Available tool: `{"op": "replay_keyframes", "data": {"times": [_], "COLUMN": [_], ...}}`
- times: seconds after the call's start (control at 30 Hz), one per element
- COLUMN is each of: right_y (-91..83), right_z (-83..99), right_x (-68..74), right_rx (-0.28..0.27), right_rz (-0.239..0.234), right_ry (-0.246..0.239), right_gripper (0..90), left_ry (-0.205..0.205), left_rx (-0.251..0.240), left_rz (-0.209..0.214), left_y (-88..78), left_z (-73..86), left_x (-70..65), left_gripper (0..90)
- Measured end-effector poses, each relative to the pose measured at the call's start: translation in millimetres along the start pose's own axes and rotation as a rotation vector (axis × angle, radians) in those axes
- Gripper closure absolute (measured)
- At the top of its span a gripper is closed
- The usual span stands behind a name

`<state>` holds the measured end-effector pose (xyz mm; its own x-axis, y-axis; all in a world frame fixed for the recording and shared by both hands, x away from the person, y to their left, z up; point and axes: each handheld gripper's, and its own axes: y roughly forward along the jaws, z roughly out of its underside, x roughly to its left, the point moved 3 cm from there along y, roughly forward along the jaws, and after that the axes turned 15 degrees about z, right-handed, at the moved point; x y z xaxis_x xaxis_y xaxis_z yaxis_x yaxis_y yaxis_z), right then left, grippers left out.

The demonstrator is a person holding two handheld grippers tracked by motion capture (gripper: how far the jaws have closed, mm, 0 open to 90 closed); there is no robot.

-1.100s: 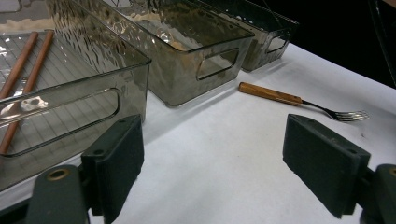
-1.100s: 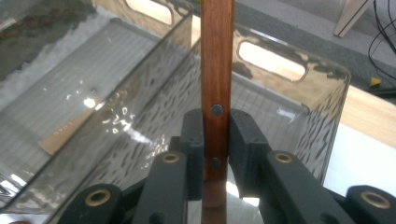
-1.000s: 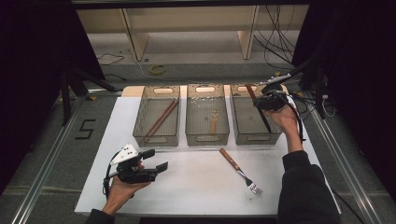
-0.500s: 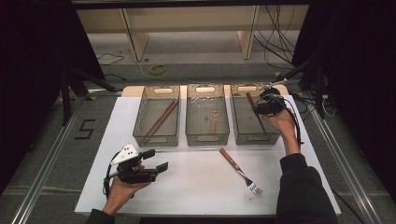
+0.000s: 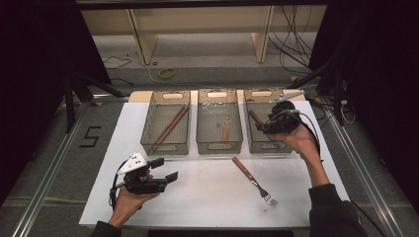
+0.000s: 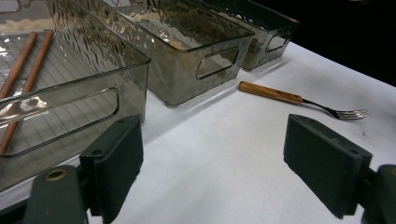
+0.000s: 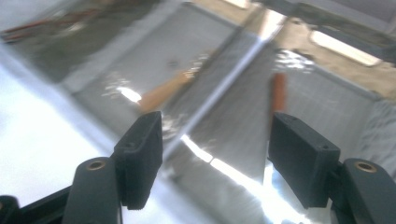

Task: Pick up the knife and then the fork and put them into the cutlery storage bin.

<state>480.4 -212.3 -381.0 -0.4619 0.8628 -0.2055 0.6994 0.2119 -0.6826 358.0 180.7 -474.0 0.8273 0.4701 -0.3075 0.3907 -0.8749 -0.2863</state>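
My right gripper (image 5: 263, 127) hovers over the right clear bin (image 5: 269, 146). Its jaws have just been opening and stand open with nothing between them (image 7: 215, 144). A brown-handled utensil (image 5: 255, 116) lies on that bin's floor, seen past the jaws in the right gripper view (image 7: 279, 93). A fork (image 5: 253, 180) with a wooden handle lies on the white mat in front of the bins. My left gripper (image 5: 165, 169) rests low at the front left, open and empty (image 6: 212, 168), facing the fork (image 6: 280, 95).
The left bin (image 5: 165, 148) holds two brown chopsticks (image 5: 170, 124). A light wooden utensil (image 5: 226, 127) lies in the middle bin (image 5: 219, 146). The white mat (image 5: 207, 197) spreads between the bins and the near table edge. Cables and shelf legs stand beyond the table.
My right gripper has drawn back from the far right end of the right bin toward its near side, and its jaws have opened. The brown-handled utensil lies in the bin. The left hand is still.
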Motion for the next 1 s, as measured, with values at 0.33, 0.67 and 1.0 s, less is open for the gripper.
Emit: {"op": "replay_keyframes", "data": {"times": [0.33,0.67,1.0], "right_y": [-8.6,6.8,18.0], "right_z": [39.7,64.6,81.8], "right_x": [44.0,63.1,77.9], "right_rx": [0.048,0.161,0.271], "right_rz": [-0.089,-0.112,-0.124], "right_ry": [-0.068,-0.133,-0.201], "right_gripper": [38.1,40.2,45.2], "left_ry": [0.005,0.007,0.014], "left_rx": [0.001,0.003,0.01], "left_rz": [-0.004,-0.001,0.0], "left_y": [0.0,0.5,1.6], "left_z": [0.1,0.6,0.6], "left_x": [-0.1,-1.1,-2.0], "left_gripper": [19.3,19.2,19.2]}}
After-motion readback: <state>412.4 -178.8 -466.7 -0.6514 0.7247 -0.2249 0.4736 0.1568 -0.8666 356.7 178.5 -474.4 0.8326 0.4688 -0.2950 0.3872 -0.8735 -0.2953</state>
